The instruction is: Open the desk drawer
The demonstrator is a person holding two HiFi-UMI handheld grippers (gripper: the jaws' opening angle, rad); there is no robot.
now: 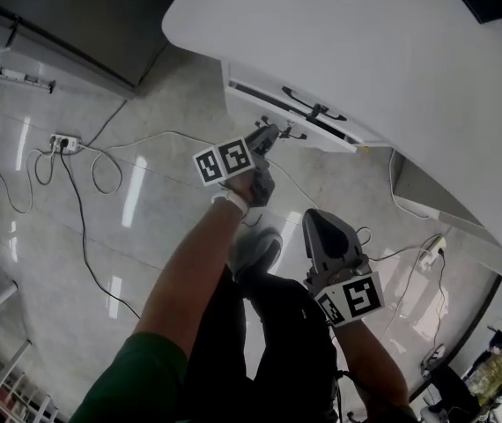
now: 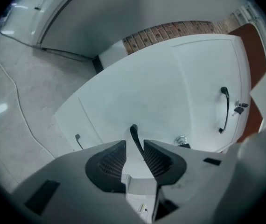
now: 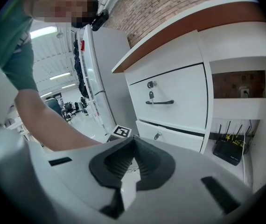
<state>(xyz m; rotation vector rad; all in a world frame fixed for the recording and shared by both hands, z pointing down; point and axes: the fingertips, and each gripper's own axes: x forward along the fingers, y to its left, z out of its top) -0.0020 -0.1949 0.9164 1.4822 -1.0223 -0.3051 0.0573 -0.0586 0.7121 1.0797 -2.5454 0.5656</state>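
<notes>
Left gripper [image 2: 134,148] jaws stand apart around the black drawer handle [image 2: 133,130], low on the white desk front [image 2: 170,83]; I think neither pad presses yet. I want it centred, then a firm clench and a straight pull outward. Right gripper [image 3: 134,146] hangs back, clenched on nothing.

We count one white desk [image 1: 365,51], with two grippers in front of it: the left gripper [image 1: 271,134] and the right gripper [image 1: 315,218]. On the desk's front we see two drawers, an upper drawer [image 3: 170,97] and a lower drawer [image 3: 175,136]. There are two locks, an upper lock [image 3: 150,84] and a lower lock [image 3: 157,135]. The left gripper view shows three black handles on the desk: a small handle [image 2: 78,141], a middle handle [image 2: 134,133] and a long handle [image 2: 225,108]. Under the desk sits one router [image 3: 228,150]. Beside the desk lie two power strips, a left strip [image 1: 64,142] and a right strip [image 1: 427,256].
</notes>
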